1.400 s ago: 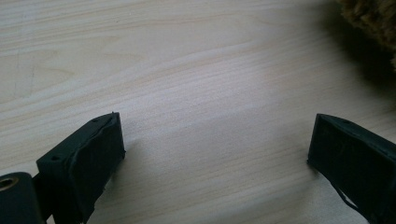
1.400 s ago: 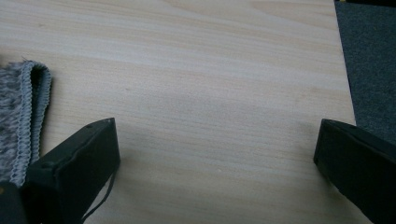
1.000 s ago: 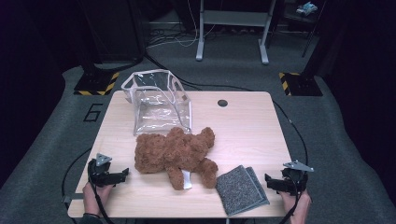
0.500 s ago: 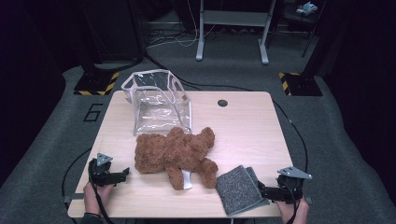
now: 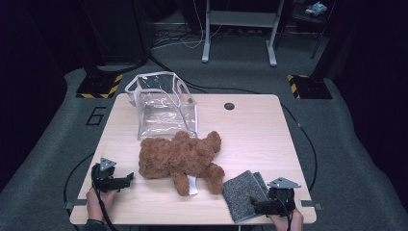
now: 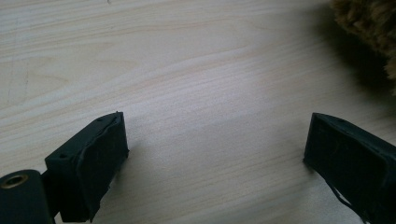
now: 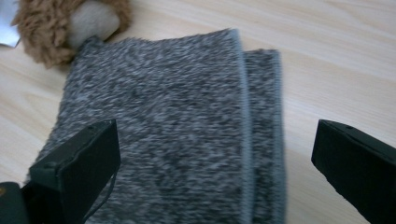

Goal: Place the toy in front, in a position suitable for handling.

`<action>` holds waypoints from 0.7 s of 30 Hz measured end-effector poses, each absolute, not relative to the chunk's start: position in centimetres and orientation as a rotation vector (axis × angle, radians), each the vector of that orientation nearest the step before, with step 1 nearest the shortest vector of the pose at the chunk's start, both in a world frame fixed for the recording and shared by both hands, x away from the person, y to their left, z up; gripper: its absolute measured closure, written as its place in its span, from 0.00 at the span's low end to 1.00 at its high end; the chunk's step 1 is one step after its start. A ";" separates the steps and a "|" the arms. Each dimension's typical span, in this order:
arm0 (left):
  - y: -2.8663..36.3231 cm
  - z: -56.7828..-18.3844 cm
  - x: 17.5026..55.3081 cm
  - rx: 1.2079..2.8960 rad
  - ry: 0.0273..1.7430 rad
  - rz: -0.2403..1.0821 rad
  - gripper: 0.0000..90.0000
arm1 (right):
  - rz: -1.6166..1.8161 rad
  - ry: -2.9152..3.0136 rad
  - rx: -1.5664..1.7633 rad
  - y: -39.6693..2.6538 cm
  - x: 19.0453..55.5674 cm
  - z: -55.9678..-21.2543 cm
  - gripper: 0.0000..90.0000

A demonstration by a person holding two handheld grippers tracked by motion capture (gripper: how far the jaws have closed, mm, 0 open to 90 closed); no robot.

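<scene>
Since a second ago the right gripper [image 5: 262,207] has slid inward from the table's right edge onto the near corner of the folded grey fleece cloth [image 5: 244,193]; the left gripper [image 5: 126,179] has stayed put.

From the high view, the cloth lies near the front right of the pale wooden table [image 5: 250,130], touching a foot of the brown plush teddy bear [image 5: 180,158] lying at the middle. Behind the bear stands a clear plastic zip bag [image 5: 161,103], mouth open. The left gripper rests near the front left, just beside the bear, jaws apart.

Along the left gripper view, both black jaws stand wide over bare wood, with brown fur [image 6: 373,23] at the upper right corner.

Along the right gripper view, the jaws spread wide, with the cloth [image 7: 177,126] between them, ungripped; the bear's foot [image 7: 70,25] touches its far corner.
</scene>
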State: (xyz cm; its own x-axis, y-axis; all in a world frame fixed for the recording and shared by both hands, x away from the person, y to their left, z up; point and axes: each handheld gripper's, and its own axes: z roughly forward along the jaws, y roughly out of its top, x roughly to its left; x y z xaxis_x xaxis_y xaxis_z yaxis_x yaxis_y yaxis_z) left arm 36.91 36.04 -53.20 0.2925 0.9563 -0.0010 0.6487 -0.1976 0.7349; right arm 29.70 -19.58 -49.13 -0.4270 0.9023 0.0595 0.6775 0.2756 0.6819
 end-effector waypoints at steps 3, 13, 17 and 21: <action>36.0 -53.2 36.9 1.932 1.431 0.625 0.06 | 0.922 2.243 1.412 -18.6 29.6 -49.3 0.00; 36.0 -53.2 36.9 1.934 1.426 0.627 0.07 | 0.846 2.287 1.417 -16.0 30.6 -50.6 0.05; 36.0 -53.2 36.9 1.933 1.427 0.627 0.07 | 0.792 2.276 1.426 -15.9 30.9 -51.1 0.13; 36.0 -53.2 36.9 1.933 1.425 0.630 0.07 | 0.767 2.280 1.454 -15.8 30.8 -51.2 0.16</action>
